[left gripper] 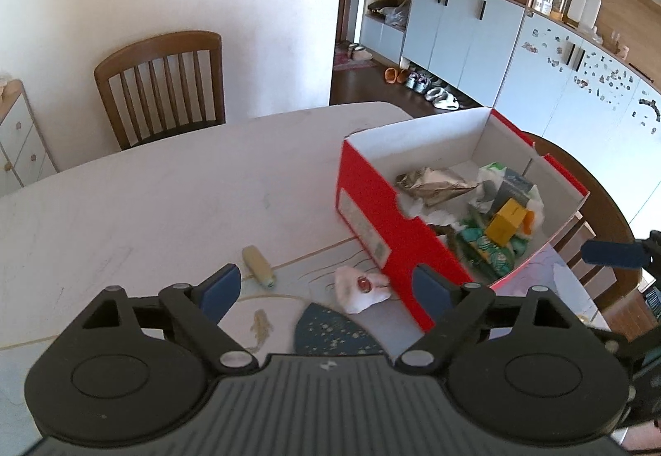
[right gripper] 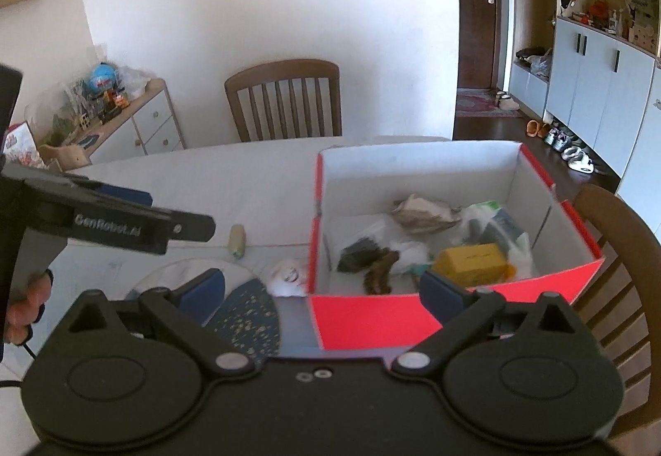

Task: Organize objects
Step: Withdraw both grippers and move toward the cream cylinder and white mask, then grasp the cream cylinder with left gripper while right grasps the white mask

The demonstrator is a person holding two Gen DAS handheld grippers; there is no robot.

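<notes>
A red cardboard box (left gripper: 372,208) with white inner walls stands on the table, holding crumpled wrappers, plastic bags and a yellow carton (left gripper: 506,224). It also shows in the right wrist view (right gripper: 372,319). A crumpled white tissue (left gripper: 361,286) lies against the box's near left corner; it shows in the right wrist view too (right gripper: 287,277). A small beige cylinder (left gripper: 258,266) lies to its left. My left gripper (left gripper: 326,290) is open and empty above the tissue. My right gripper (right gripper: 322,290) is open and empty over the box's near wall.
The pale table (left gripper: 165,199) has a dark speckled mat (left gripper: 330,332) at its near edge. A wooden chair (left gripper: 165,88) stands at the far side, another (right gripper: 619,257) right of the box. Cabinets (left gripper: 454,30) and shoes line the right wall.
</notes>
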